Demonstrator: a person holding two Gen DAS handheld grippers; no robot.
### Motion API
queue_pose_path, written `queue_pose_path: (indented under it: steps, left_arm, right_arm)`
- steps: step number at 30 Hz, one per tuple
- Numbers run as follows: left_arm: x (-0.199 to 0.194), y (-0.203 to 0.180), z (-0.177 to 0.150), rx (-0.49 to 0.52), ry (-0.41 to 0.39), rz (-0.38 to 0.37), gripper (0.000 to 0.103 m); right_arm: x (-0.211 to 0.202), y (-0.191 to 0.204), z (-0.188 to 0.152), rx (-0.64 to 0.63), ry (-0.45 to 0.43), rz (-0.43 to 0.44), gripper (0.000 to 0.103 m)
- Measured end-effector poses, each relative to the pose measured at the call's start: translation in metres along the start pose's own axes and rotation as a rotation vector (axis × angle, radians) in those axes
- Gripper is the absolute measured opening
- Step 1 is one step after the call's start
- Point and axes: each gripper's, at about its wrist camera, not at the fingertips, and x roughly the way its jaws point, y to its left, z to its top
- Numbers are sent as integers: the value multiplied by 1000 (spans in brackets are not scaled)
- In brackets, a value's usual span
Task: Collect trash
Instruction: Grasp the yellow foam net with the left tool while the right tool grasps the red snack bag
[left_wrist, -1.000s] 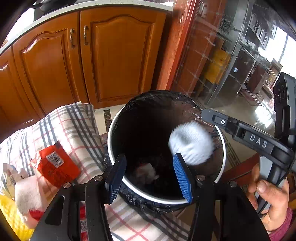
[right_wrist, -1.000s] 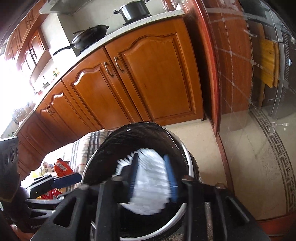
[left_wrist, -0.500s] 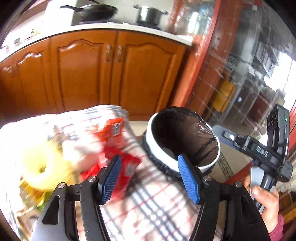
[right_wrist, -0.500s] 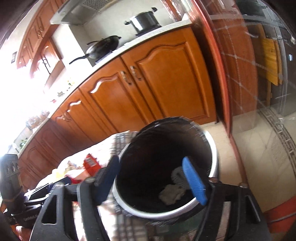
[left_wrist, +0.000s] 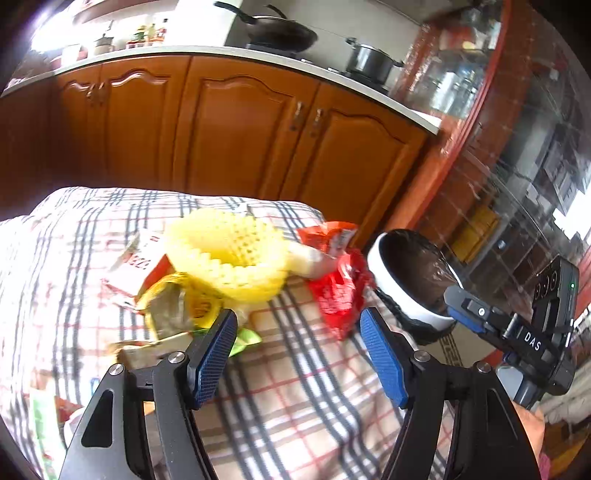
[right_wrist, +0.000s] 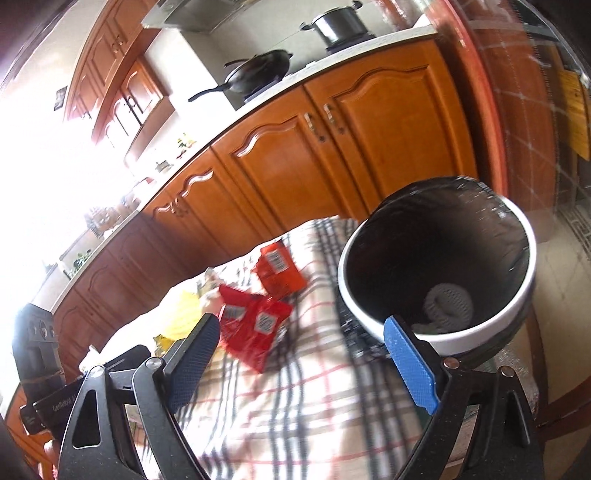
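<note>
A white trash bin (left_wrist: 402, 291) with a black liner stands at the right end of the plaid-covered table (left_wrist: 295, 398); it also shows in the right wrist view (right_wrist: 480, 328), with white foam netting (right_wrist: 448, 304) at its bottom. Trash lies on the cloth: a yellow foam net (left_wrist: 229, 254), red wrappers (left_wrist: 338, 291) (right_wrist: 253, 325), and crumpled packets (left_wrist: 173, 306). My left gripper (left_wrist: 299, 354) is open and empty above the cloth, just short of the pile. My right gripper (right_wrist: 303, 365) is open and empty beside the bin's near rim.
Wooden kitchen cabinets (left_wrist: 240, 133) run behind the table, with a pan (left_wrist: 280, 33) and a pot (left_wrist: 369, 59) on the counter. The right gripper's body (left_wrist: 517, 332) is at the right of the left wrist view. Tiled floor (right_wrist: 565, 266) lies beyond the bin.
The right gripper opened and dropped the white foam netting into the bin, then drew back. The left gripper swung left from over the bin to face the trash pile.
</note>
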Motion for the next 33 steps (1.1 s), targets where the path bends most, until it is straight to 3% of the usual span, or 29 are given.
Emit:
queue_pose_path:
  steps: [7, 11, 18, 24, 27, 29, 33]
  left_arm:
    - [-18, 24, 5, -54, -5, 29, 70]
    - [-10, 40, 25, -104, 15, 32, 70]
    - [19, 56, 59, -156, 63, 80, 68]
    - [54, 57, 77, -133, 125, 118, 66]
    - [70, 59, 81, -129, 158, 122, 41]
    - [77, 61, 82, -136, 175, 110, 20]
    - [72, 60, 82, -117, 147, 108, 11]
  right_arm:
    - [17, 23, -10, -5, 38, 26, 92]
    - [26, 34, -13, -9, 54, 42, 92]
    - [50, 42, -14, 6, 84, 43, 91]
    - [74, 41, -14, 17, 145, 37, 88]
    - [86, 38, -16, 30, 175, 41, 80]
    - [91, 36, -17, 42, 185, 44, 66]
    - [89, 37, -16, 36, 172, 64, 51]
